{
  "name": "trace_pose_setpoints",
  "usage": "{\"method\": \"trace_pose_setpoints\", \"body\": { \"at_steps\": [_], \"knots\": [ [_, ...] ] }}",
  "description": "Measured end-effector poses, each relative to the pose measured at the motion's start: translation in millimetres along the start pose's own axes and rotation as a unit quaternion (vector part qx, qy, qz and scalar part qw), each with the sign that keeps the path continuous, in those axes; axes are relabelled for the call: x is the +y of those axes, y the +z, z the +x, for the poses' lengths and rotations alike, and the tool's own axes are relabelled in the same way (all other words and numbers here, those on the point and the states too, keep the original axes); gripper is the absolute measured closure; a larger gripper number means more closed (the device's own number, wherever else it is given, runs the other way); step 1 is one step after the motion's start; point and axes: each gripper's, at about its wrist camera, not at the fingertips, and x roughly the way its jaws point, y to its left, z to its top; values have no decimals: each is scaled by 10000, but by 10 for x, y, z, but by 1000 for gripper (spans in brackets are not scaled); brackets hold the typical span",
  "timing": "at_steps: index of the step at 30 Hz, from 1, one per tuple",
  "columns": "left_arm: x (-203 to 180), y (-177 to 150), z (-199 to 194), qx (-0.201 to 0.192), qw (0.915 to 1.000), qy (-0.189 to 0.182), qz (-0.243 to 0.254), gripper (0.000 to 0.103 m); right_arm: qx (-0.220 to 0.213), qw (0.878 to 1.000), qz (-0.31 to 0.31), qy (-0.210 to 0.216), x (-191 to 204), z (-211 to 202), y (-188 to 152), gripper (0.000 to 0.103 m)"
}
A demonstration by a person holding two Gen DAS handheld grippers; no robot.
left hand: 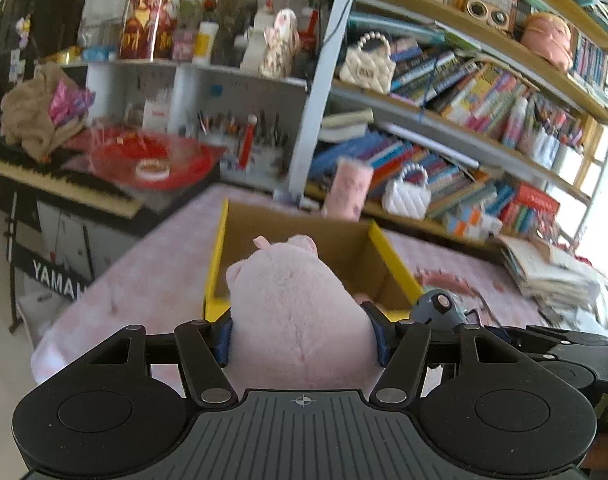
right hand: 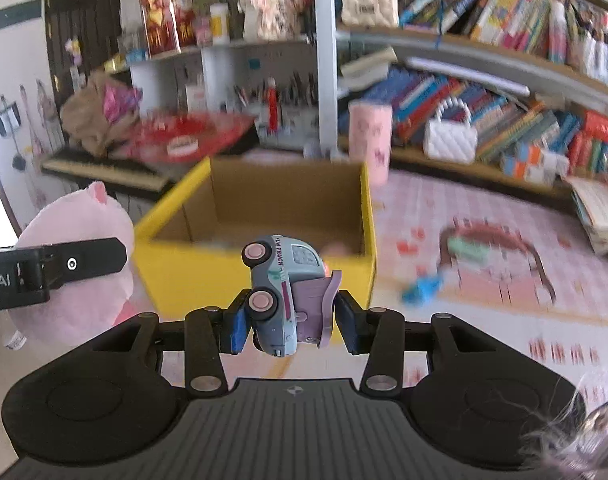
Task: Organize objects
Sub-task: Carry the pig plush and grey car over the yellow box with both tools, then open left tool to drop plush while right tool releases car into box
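Left gripper (left hand: pixel 302 338) jaws clamp the pink plush (left hand: pixel 300 312); right gripper (right hand: pixel 292 326) jaws clamp the toy truck (right hand: pixel 282 292), both near the box (right hand: pixel 260 256).

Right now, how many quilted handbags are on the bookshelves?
2: a beige handbag on the upper shelf, and a white handbag on the lower shelf beside leaning books. Others may be hidden.

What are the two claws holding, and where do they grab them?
The left claw squeezes the pink plush toy around its wide body. The right claw pinches the toy truck across its lower end.
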Motion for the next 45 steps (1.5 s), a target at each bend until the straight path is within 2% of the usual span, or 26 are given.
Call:
{"method": "trace_pose_setpoints", "body": {
  "at_steps": [7, 10, 14, 20, 26, 28, 35, 41, 45],
  "knots": [
    [-43, 329, 538, -59, 9997, 225, 4, 42, -146, 9994, -225, 208, -133, 541, 467, 61],
    [-51, 372, 836, 75, 9994, 322, -83, 42, 66, 9979, -558, 334, -149, 871, 559, 61],
    [-68, 394, 1180, 286, 9986, 439, -108, 42, 564, 9922, -963, 559, -166, 1312, 598, 61],
    [-48, 392, 1489, 566, 9965, 590, -147, 42, 1060, 9789, -1507, 886, -148, 1710, 594, 61],
    [15, 257, 1703, 989, 9921, 758, -161, 43, 1396, 9686, -1739, 1102, -135, 1890, 584, 61],
    [-25, 245, 1731, 995, 9920, 779, 42, 42, 1475, 9662, -1777, 1144, -138, 1931, 591, 61],
    [7, 175, 1827, 1190, 9903, 711, -79, 42, 1788, 9602, -1789, 1188, -121, 2031, 601, 61],
    [13, 162, 1789, 1169, 9906, 672, -211, 39, 1715, 9619, -1795, 1148, -123, 2023, 599, 61],
    [-11, 194, 1684, 1085, 9914, 681, -274, 34, 1375, 9697, -1741, 1027, -131, 1906, 586, 59]
  ]
}}
